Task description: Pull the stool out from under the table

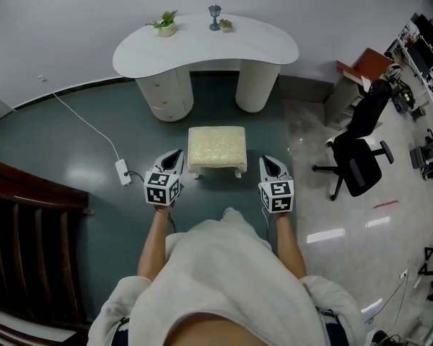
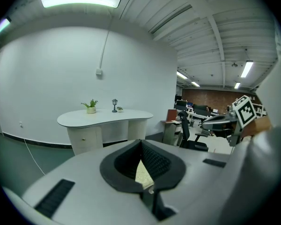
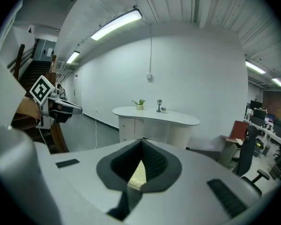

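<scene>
The cream stool (image 1: 216,148), square-cushioned on short white legs, stood clear of the table (image 1: 202,45); left gripper (image 1: 176,153) and right gripper (image 1: 265,161) flanked it, jaws closed, empty.

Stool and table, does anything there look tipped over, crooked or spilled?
Nothing stands out. The stool stands upright in front of the table, square to it. The potted plant and little lantern on the table are upright. A power strip lies left of the stool.

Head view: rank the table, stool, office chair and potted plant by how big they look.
1. table, clearly largest
2. office chair, taller and wider than the stool, though spindly
3. stool
4. potted plant, smallest
</scene>
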A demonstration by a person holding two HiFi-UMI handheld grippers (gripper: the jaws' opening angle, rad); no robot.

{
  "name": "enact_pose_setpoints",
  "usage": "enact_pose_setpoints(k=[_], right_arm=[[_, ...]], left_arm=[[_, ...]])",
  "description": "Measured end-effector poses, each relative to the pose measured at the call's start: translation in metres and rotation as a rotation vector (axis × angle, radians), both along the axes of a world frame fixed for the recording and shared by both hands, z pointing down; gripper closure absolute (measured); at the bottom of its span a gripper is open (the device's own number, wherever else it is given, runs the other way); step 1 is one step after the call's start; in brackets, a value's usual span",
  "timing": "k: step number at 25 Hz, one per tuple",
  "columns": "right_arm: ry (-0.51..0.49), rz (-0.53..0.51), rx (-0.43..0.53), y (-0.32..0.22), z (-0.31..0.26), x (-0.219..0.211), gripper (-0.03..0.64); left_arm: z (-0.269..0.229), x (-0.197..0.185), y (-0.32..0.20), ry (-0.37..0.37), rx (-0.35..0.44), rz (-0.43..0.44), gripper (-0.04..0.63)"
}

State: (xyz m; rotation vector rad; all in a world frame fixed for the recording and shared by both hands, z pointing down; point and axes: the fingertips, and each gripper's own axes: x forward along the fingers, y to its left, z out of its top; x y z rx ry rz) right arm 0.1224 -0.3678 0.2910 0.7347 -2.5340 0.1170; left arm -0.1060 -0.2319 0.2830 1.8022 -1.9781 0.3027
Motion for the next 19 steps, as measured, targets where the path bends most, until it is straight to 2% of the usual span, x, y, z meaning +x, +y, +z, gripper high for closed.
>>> enact_pose_setpoints(k=[19], right_arm=[[0.025,-0.009,-0.011,0.012,0.008,0.006,0.621]], left_arm=[[0.008,0.011,0.002,0.01,-0.01,0.024,0.584]])
